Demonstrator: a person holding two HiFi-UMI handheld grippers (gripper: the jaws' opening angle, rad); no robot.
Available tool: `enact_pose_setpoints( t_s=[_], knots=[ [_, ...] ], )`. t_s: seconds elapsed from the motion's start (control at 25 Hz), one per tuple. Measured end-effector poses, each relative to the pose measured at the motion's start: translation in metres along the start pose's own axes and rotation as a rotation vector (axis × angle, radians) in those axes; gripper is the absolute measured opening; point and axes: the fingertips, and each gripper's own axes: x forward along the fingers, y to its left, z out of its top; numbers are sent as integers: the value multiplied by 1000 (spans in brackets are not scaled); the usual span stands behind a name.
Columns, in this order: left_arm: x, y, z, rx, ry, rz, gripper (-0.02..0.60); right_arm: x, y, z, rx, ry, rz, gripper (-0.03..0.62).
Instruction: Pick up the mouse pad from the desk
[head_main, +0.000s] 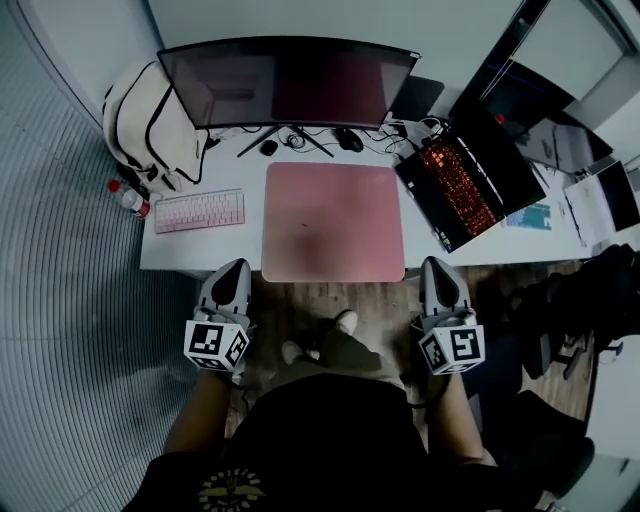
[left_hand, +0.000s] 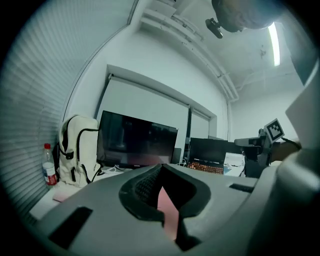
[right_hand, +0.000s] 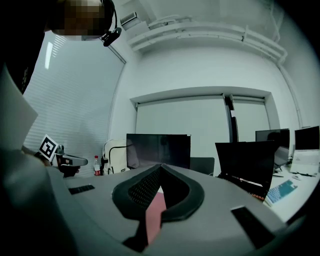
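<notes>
The pink mouse pad (head_main: 333, 220) lies flat on the white desk (head_main: 185, 252), its near edge flush with the desk's front edge. My left gripper (head_main: 236, 266) is shut and empty, its tip at the desk's front edge just left of the pad's near left corner. Level with it, my right gripper (head_main: 437, 262) is also shut and empty, just right of the pad's near right corner. In the left gripper view a strip of the pad (left_hand: 168, 212) shows past the closed jaws. The right gripper view shows the pad (right_hand: 154, 212) the same way.
A wide monitor (head_main: 287, 85) stands behind the pad, with a black mouse (head_main: 349, 139) and cables at its foot. A pink keyboard (head_main: 199, 211), a bottle (head_main: 128, 199) and a white backpack (head_main: 150, 125) are to the left. An open laptop (head_main: 470, 175) is to the right.
</notes>
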Motion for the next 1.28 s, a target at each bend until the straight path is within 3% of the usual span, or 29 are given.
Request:
enact_pose_setpoints(
  t_s=[0.36, 0.64, 1.12, 1.28],
  knots=[
    [39, -22, -56, -11, 90, -43, 0, 24, -20, -97, 14, 159, 1, -2],
    [58, -7, -109, -66, 212, -5, 0, 42, -37, -162, 59, 291, 17, -2],
    [86, 29, -166, -109, 358, 68, 0, 85, -68, -221, 75, 424, 43, -2],
    [105, 43, -185, -140, 407, 86, 0, 99, -74, -237, 102, 469, 69, 57]
  ],
)
